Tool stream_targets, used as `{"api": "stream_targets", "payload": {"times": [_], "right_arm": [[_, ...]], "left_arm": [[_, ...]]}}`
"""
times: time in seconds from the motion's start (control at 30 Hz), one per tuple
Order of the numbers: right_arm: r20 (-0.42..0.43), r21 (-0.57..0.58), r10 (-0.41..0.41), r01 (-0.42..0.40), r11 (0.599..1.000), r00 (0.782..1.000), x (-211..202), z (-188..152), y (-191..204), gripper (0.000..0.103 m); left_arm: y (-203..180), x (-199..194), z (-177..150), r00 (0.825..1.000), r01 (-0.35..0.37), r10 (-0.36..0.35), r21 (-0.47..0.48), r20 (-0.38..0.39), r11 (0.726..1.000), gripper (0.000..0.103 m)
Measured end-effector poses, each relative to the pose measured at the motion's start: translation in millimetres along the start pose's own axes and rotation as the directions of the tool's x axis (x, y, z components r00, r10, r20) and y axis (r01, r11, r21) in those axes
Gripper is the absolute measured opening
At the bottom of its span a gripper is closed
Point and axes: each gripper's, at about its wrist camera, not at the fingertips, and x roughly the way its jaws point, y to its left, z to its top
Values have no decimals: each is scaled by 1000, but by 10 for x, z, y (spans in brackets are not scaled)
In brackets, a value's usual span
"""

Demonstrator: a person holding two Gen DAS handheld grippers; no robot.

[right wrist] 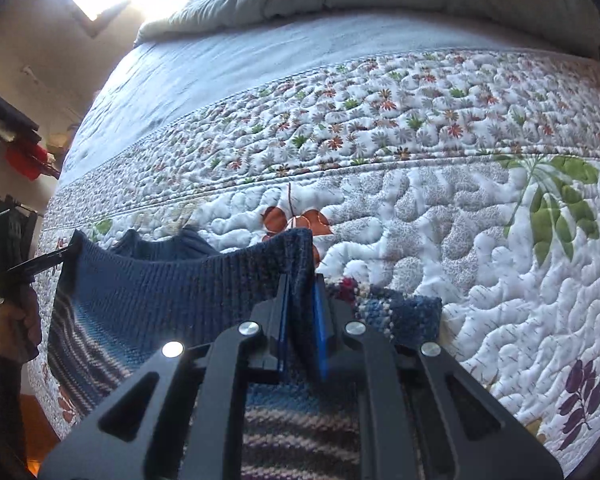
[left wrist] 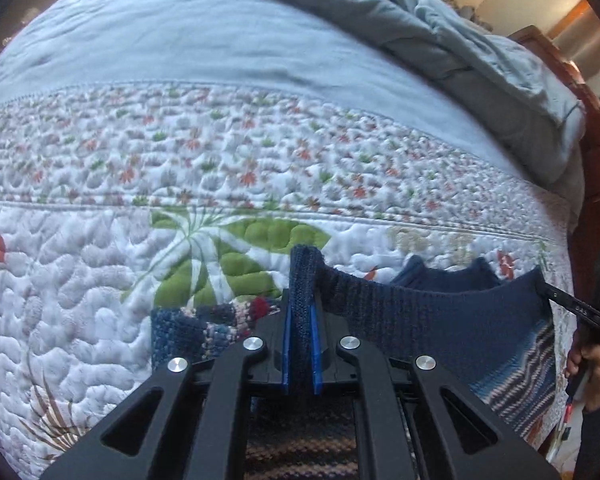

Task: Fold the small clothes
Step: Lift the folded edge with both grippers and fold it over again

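Navy striped knit sweater (left wrist: 452,320), ribbed hem taut between both clamped hand-held grippers (left wrist: 300,312) (right wrist: 302,316).

Both wrist views close, low over quilt (left wrist: 100,280), facing headboard, probably; share sweater (right wrist: 160,280).

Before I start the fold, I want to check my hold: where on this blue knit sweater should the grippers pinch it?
Grip the sweater at its ribbed edge, one end per gripper, coming from the near side of the quilt. The left gripper and right gripper already pinch there; the edge hangs taut between them, so the body drapes evenly.
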Motion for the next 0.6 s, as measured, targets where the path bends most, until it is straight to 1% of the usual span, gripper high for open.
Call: {"api": "stream_targets", "payload": {"times": [0.17,0.23,0.4,0.5,0.6], "right_arm": [[53,7,17,-17,1000,998,-100,47,-3,10],[68,12,17,-18,1000,998,-127,90,7,10],[55,23,1,-2,1000,998,21,173,29,10],[47,22,-12,11,1000,999,82,205,20,10],[46,25,-15,13,1000,999,106,231,-9,10]], "left_arm": [[-55,-165,152,999,12,-12,17,49,1000,7],[-70,-205,228,998,9,-10,14,56,1000,7],[-19,-5,239,1000,-21,21,-3,19,1000,7],[42,96,242,1000,-19,19,-16,11,1000,7],[52,95,273,1000,-9,10,-16,15,1000,7]]}}
